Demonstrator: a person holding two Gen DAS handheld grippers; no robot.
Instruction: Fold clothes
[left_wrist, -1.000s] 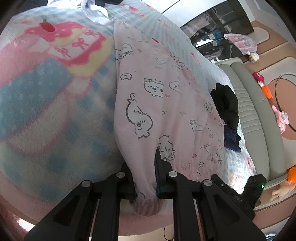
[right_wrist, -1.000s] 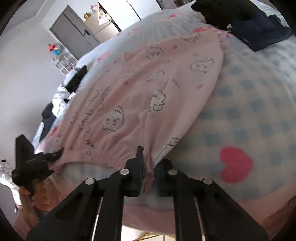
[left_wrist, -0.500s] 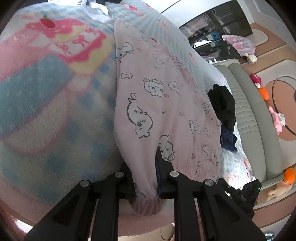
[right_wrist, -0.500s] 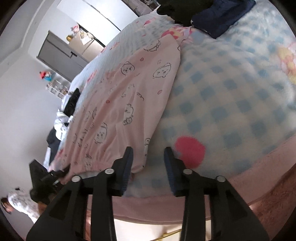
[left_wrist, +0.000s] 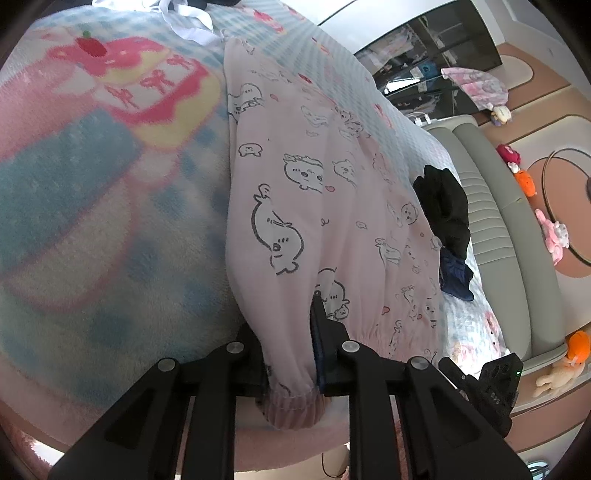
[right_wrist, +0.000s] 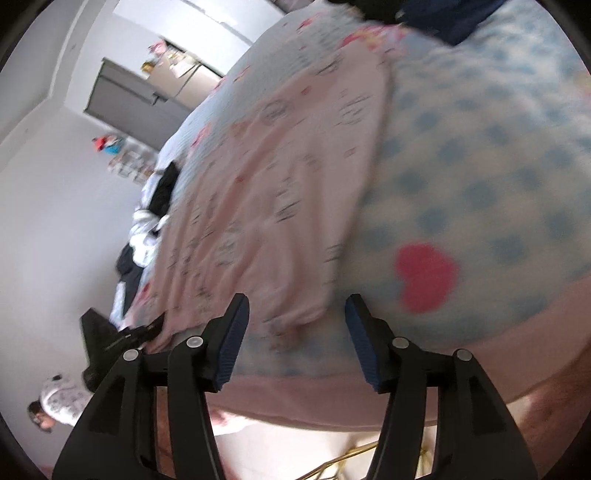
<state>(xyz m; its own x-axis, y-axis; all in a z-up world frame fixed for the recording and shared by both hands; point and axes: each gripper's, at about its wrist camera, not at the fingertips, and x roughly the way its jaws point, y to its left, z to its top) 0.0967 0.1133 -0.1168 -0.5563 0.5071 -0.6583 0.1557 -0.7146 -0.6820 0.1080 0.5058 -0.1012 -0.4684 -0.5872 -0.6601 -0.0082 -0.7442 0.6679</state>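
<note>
Left wrist view: no readable writing is seen, only cartoon animals printed on the pink garment (left_wrist: 314, 192) spread ahead of the fingers across the checked blanket (left_wrist: 92, 221). The left gripper (left_wrist: 290, 354) is angled downward, and the garment's ribbed cuff is pinched between its narrowly parted jaws, which have just been easing open. The right gripper (right_wrist: 293, 332) is also tilted down; its jaws have just been opening and are spread wide, with the garment's edge lying loose between them, unclamped.

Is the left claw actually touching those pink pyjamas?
Touching. The left wrist view shows the left claw with both pads pressed against the cuffed end of the pink pyjamas, fabric bunched between them.
</note>
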